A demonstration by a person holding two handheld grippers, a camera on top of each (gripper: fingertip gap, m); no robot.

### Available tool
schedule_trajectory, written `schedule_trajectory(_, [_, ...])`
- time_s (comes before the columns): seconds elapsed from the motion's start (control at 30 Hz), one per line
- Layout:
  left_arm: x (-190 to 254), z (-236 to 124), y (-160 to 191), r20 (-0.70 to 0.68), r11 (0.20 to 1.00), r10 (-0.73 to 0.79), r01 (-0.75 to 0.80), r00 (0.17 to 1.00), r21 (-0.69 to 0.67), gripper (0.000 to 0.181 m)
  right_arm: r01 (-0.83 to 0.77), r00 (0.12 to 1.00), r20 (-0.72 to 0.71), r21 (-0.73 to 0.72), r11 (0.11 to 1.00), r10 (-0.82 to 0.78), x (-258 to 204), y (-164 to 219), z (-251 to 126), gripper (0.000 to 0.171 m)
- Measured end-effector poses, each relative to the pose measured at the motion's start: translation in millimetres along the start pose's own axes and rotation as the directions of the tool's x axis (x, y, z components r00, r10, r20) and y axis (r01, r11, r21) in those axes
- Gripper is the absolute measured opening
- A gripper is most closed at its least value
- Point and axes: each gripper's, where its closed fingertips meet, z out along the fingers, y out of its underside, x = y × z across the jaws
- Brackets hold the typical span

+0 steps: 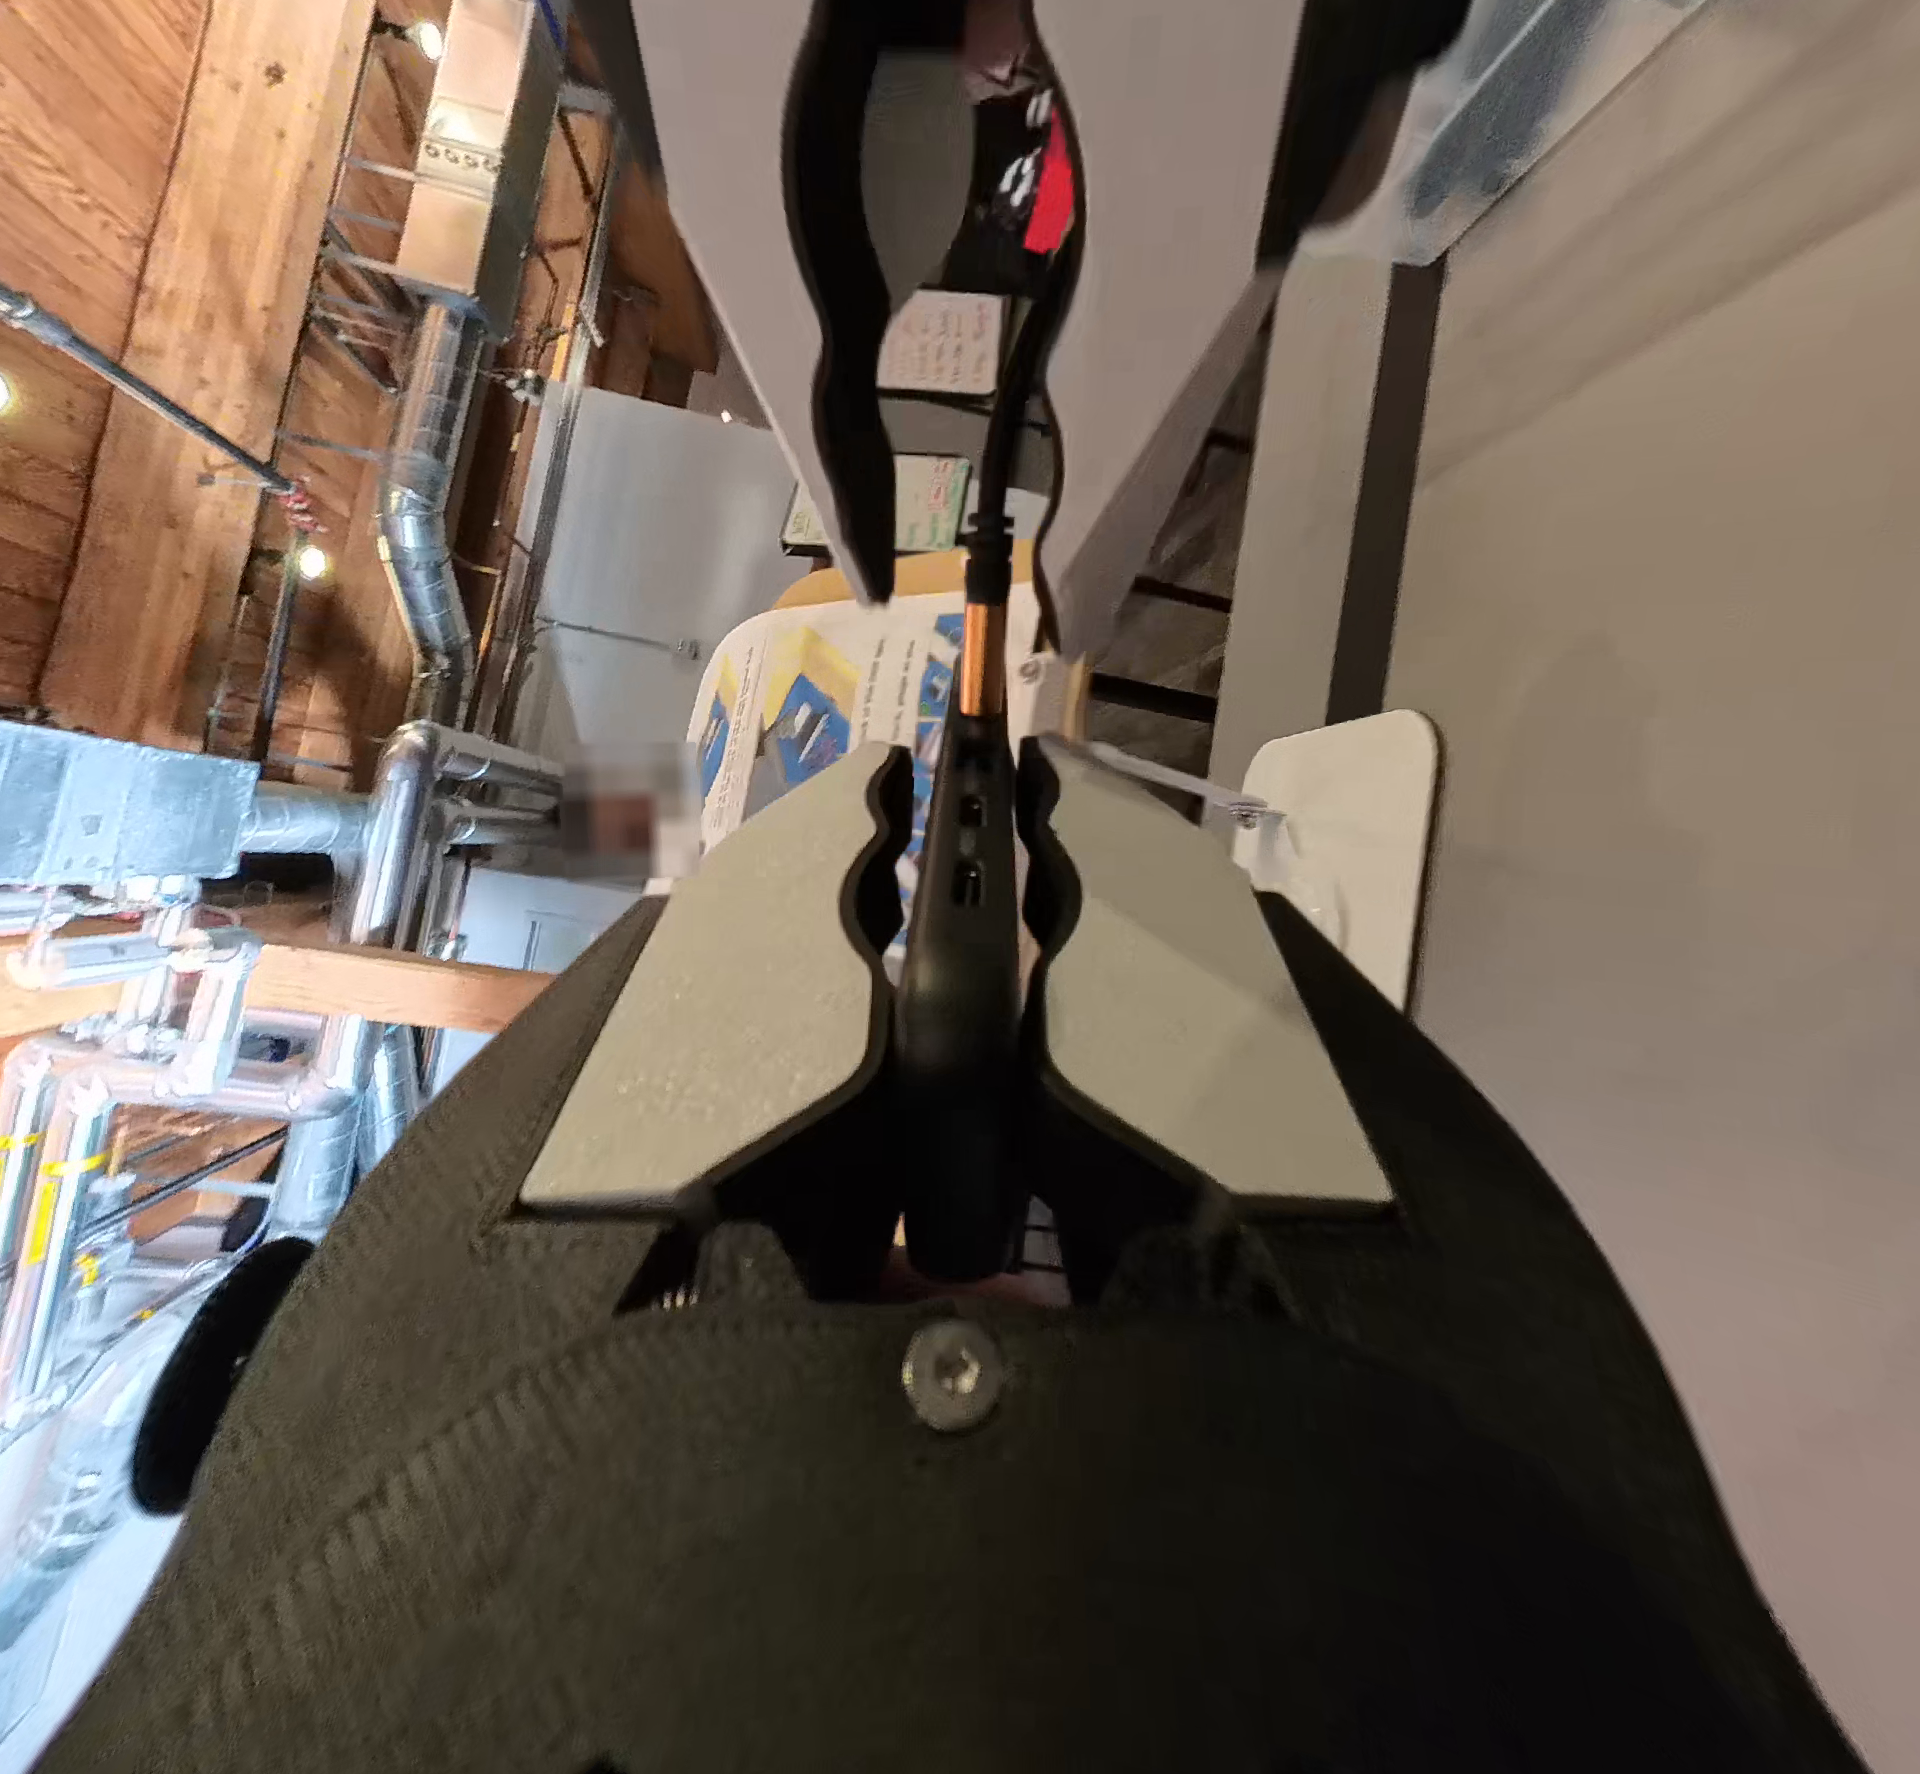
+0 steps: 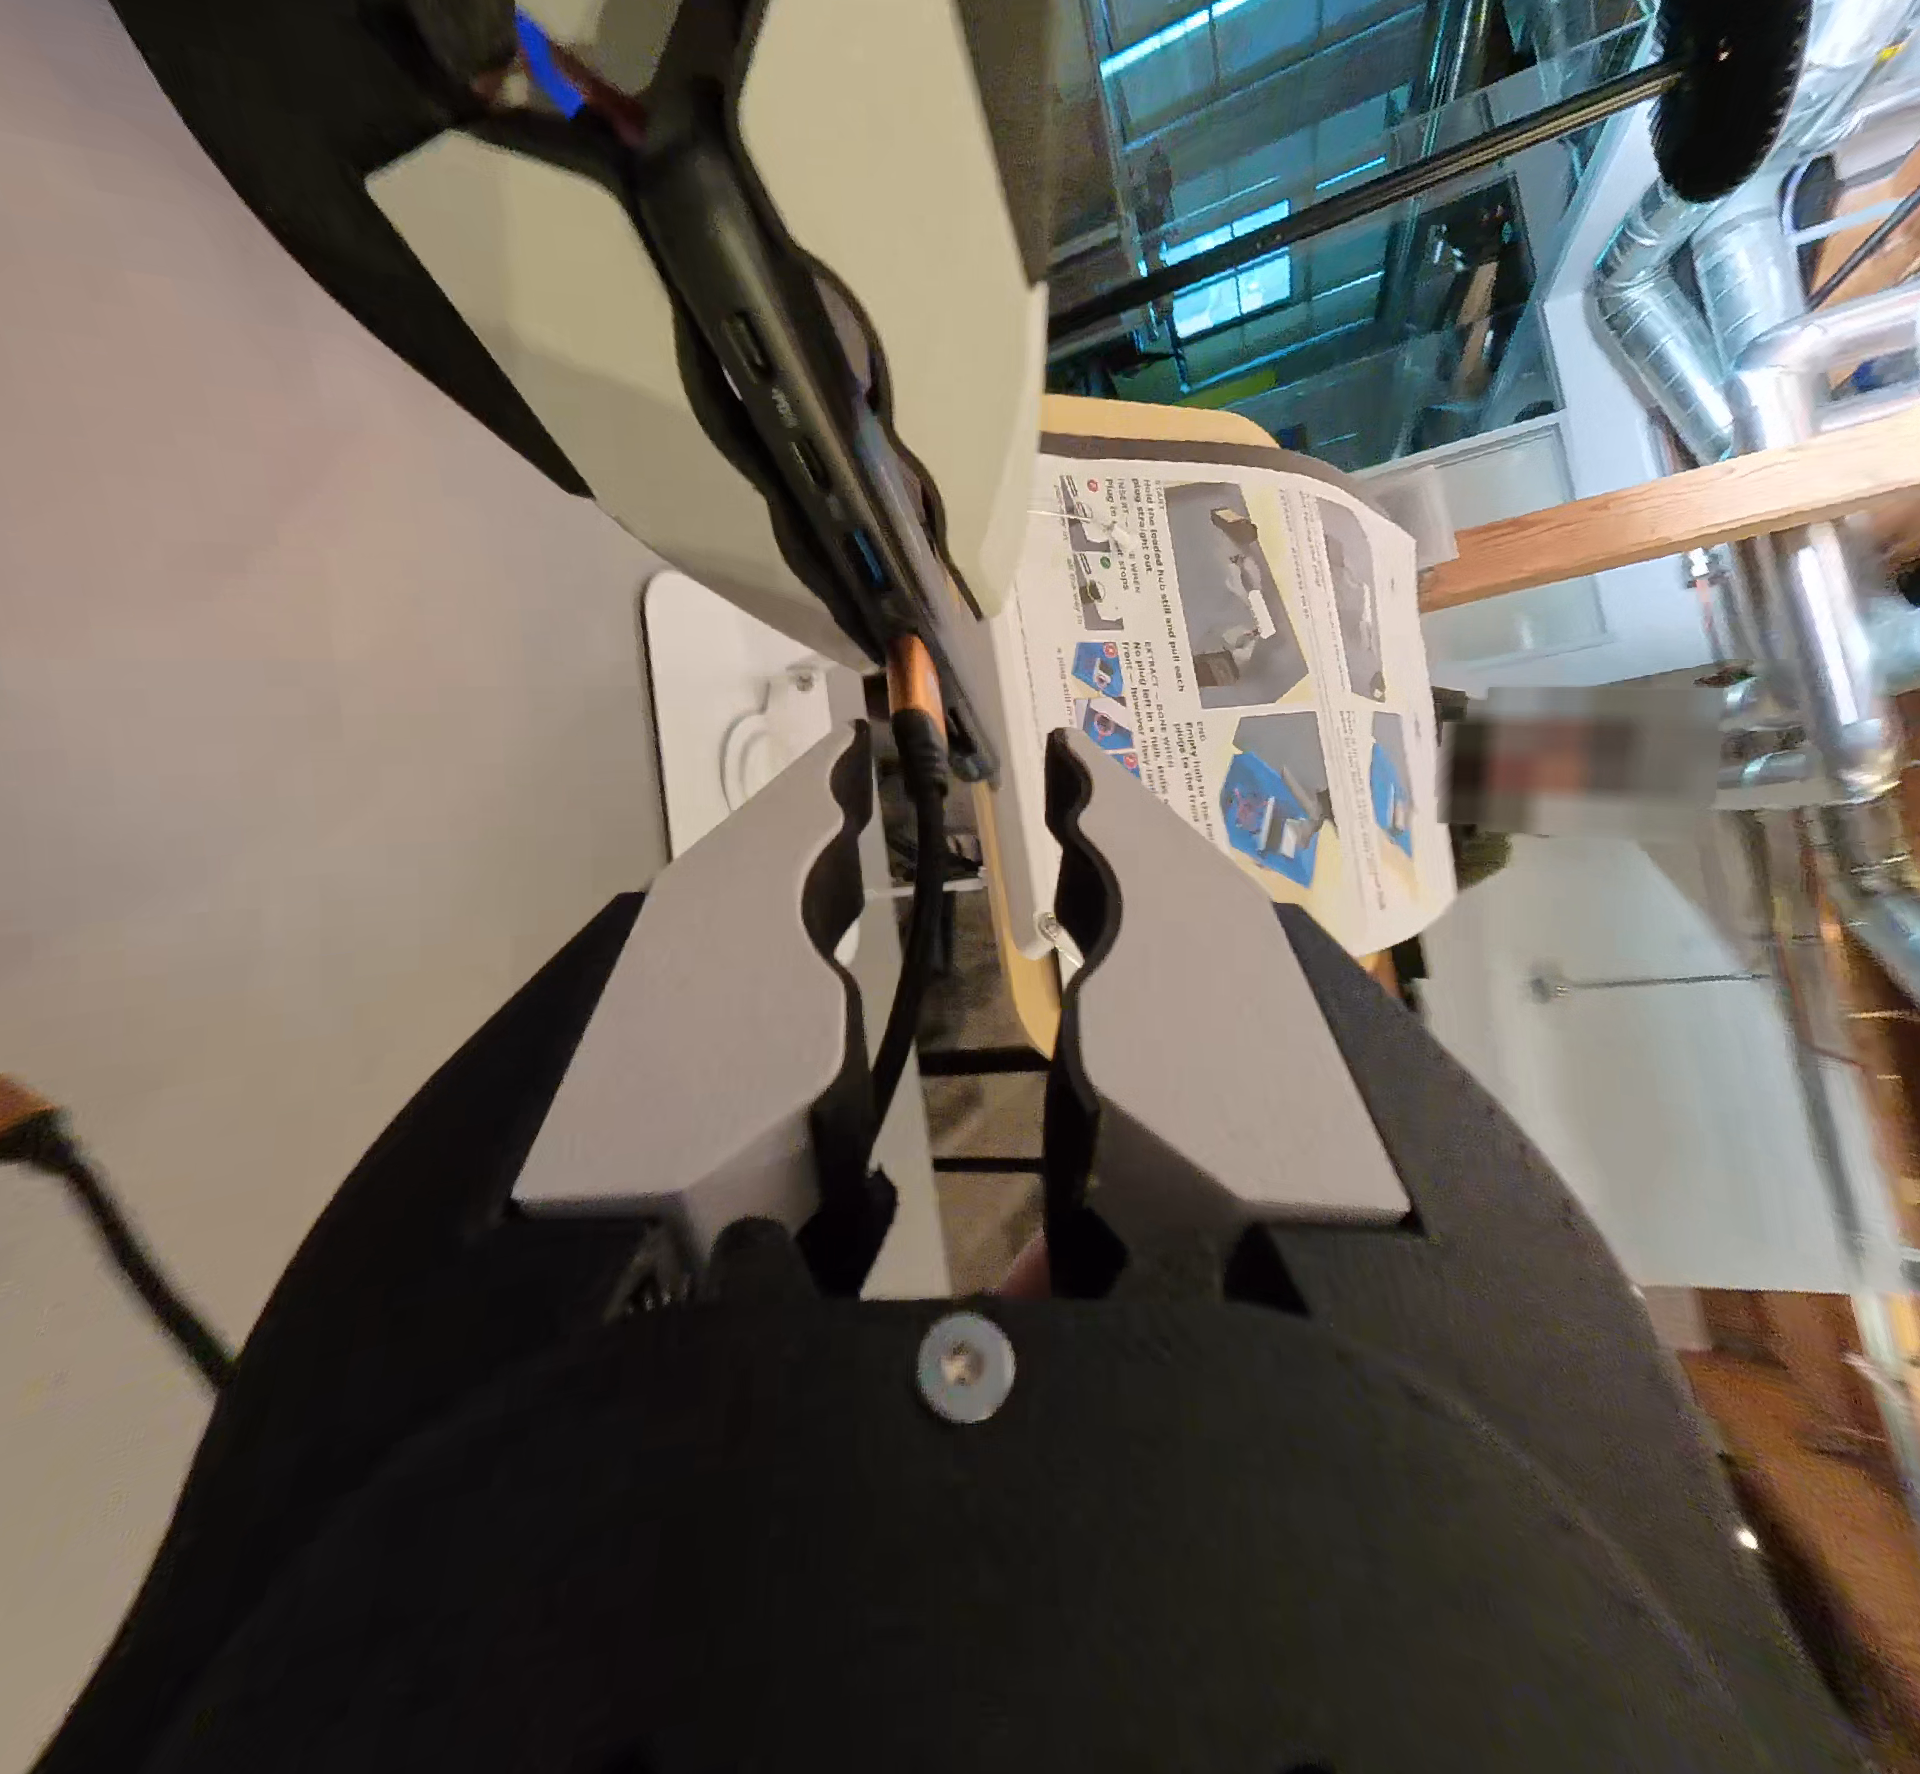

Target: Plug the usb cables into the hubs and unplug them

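Observation:
My left gripper (image 1: 961,768) is shut on a slim black USB hub (image 1: 961,851) and holds it edge-on, with several ports showing. A copper-coloured USB plug (image 1: 982,659) sits at the hub's far end, and its black cable (image 1: 1003,436) runs away from it. My right gripper (image 2: 956,737) faces the left one, open, its tips on either side of the plug's black collar. The cable (image 2: 904,976) passes between its fingers close to the left one. The right wrist view also shows the hub (image 2: 769,374), the plug (image 2: 914,675) and the left gripper (image 2: 930,623). The right gripper (image 1: 961,612) shows in the left wrist view too.
A printed instruction sheet (image 2: 1247,633) lies on a wooden board behind the grippers. A white plate (image 1: 1351,841) lies on the grey tabletop (image 1: 1662,789). Another black cable (image 2: 125,1257) crosses the table's left side. Pipes and wooden beams fill the background. Both grippers' tips are close together, under 4 cm apart.

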Motion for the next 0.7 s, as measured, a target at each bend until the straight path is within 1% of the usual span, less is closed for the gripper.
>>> schedule_trajectory(0.07, [-4.8,0.9,6.6,0.025,1.0,0.009,-0.008,1.0,-0.013,0.02,-0.127,0.991,0.055,0.065,0.99,0.124,4.3,-4.8,-7.4,0.032])
schedule_trajectory(0.13, [-10.6,2.2,14.9,0.059,0.999,0.015,-0.013,0.998,-0.035,0.02,-0.28,0.955,0.133,0.121,0.952,0.264,9.2,-8.7,-14.8,0.035])
schedule_trajectory(0.17, [-12.8,2.9,18.8,0.075,0.999,0.023,-0.02,0.997,-0.043,0.02,-0.369,0.923,0.176,0.156,0.916,0.342,13.3,-11.7,-18.9,0.036])
schedule_trajectory(0.23, [-15.5,4.3,24.1,0.096,0.999,0.017,-0.013,0.995,-0.048,0.02,-0.553,0.828,0.263,0.233,0.8,0.496,26.1,-18.2,-26.5,0.034])
schedule_trajectory(0.3, [-16.1,5.7,27.3,0.105,0.999,0.014,-0.009,0.994,-0.051,0.02,-0.678,0.732,0.329,0.264,0.687,0.596,33.6,-18.5,-26.8,0.029])
schedule_trajectory(0.37, [-15.7,6.7,28.2,0.108,0.999,0.004,0.002,0.994,-0.05,0.02,-0.735,0.675,0.352,0.251,0.63,0.648,31.9,-13.9,-18.0,0.033])
schedule_trajectory(0.43, [-14.4,7.2,28.0,0.105,0.999,0.01,-0.005,0.994,-0.048,0.02,-0.787,0.612,0.387,0.213,0.579,0.69,23.3,-10.1,-6.1,0.046])
schedule_trajectory(0.53, [-16.1,7.2,28.3,0.116,0.998,0.012,-0.005,0.993,-0.058,0.02,-0.855,0.515,0.439,0.197,0.48,0.737,13.8,-10.3,7.3,0.053])
schedule_trajectory(0.6, [-15.3,7.0,28.2,0.112,0.998,0.015,-0.009,0.994,-0.057,0.02,-0.885,0.464,0.454,0.204,0.418,0.761,10.9,-10.4,14.1,0.051])
schedule_trajectory(0.67, [-14.0,7.2,27.8,0.108,0.999,0.014,-0.008,0.994,-0.052,0.02,-0.889,0.457,0.45,0.224,0.399,0.767,9.3,-9.9,17.9,0.047])
schedule_trajectory(0.7, [-14.6,7.3,27.7,0.113,0.999,0.014,-0.008,0.994,-0.052,0.02,-0.892,0.451,0.446,0.233,0.386,0.773,10.1,-9.3,18.7,0.04])
